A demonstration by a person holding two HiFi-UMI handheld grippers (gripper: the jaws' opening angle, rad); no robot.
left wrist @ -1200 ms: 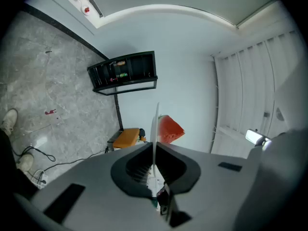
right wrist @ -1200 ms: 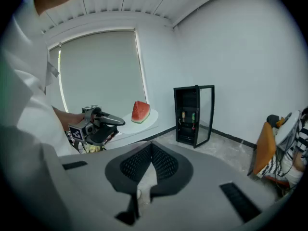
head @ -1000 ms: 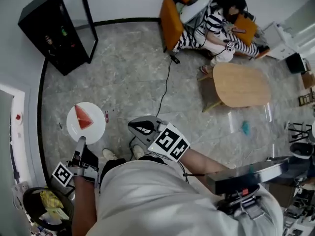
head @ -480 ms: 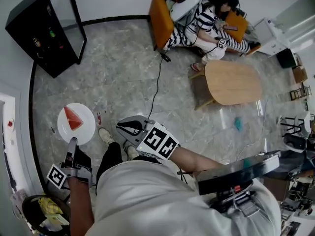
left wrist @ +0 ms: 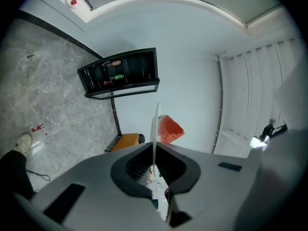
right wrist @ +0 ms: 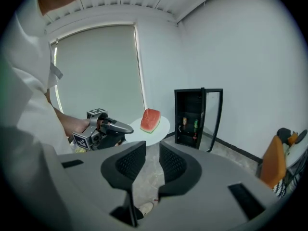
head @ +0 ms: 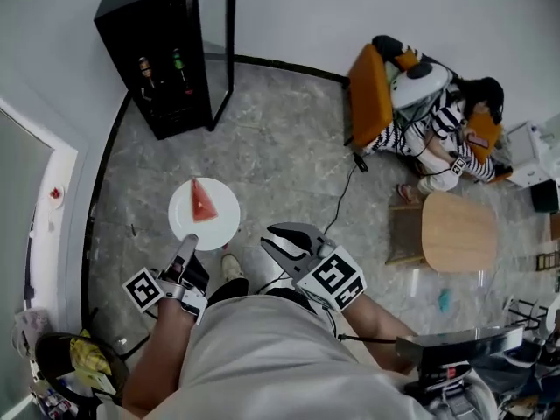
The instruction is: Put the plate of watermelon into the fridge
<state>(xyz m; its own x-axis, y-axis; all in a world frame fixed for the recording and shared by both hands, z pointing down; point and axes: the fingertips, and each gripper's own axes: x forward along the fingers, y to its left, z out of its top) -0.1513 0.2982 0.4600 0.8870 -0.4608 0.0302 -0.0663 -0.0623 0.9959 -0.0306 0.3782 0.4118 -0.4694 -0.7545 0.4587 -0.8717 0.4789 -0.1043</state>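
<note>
Jaws clenched on the rim of the round white plate [head: 220,226], our left gripper [head: 187,245] holds it level above the grey marble floor [head: 280,156], with a red watermelon wedge [head: 202,201] resting on it. Our right gripper [right wrist: 153,158] has its jaws parted, nothing between them. The black glass-door fridge [head: 157,59] stands open by the wall, well apart from the plate.

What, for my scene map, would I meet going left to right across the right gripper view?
left gripper → plate carrying the watermelon → fridge → orange chair
</note>
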